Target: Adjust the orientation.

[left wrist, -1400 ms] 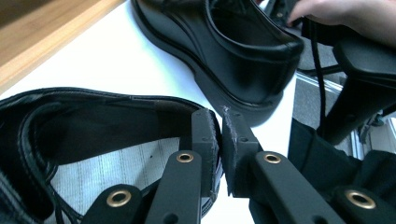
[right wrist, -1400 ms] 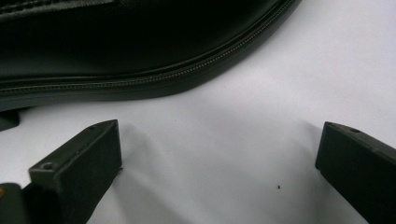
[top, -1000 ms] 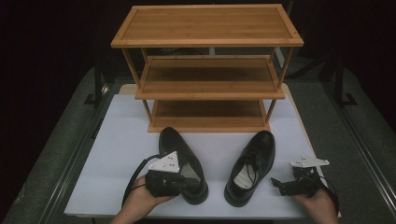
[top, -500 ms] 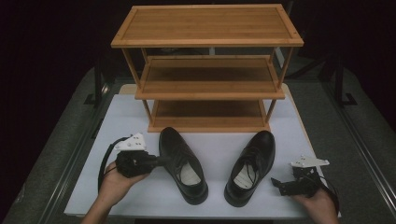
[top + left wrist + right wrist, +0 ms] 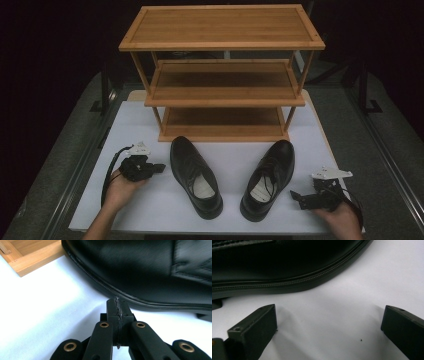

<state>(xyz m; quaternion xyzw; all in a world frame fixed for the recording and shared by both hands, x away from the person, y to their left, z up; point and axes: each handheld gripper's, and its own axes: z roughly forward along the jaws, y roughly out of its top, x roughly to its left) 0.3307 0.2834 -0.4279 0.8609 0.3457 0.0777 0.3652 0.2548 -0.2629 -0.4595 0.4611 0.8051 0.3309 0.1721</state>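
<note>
While empty, left tongs (image 5: 161,167) sit just beside left shoe (image 5: 195,175).

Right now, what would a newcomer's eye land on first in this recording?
The three-tier wooden rack at the back of the white table, all shelves bare. In front of it stand two black dress shoes, toes toward the rack: the left shoe and the right shoe. A hand-held gripper flanks each: the left hand-held gripper shut and empty, the right hand-held gripper open.
</note>
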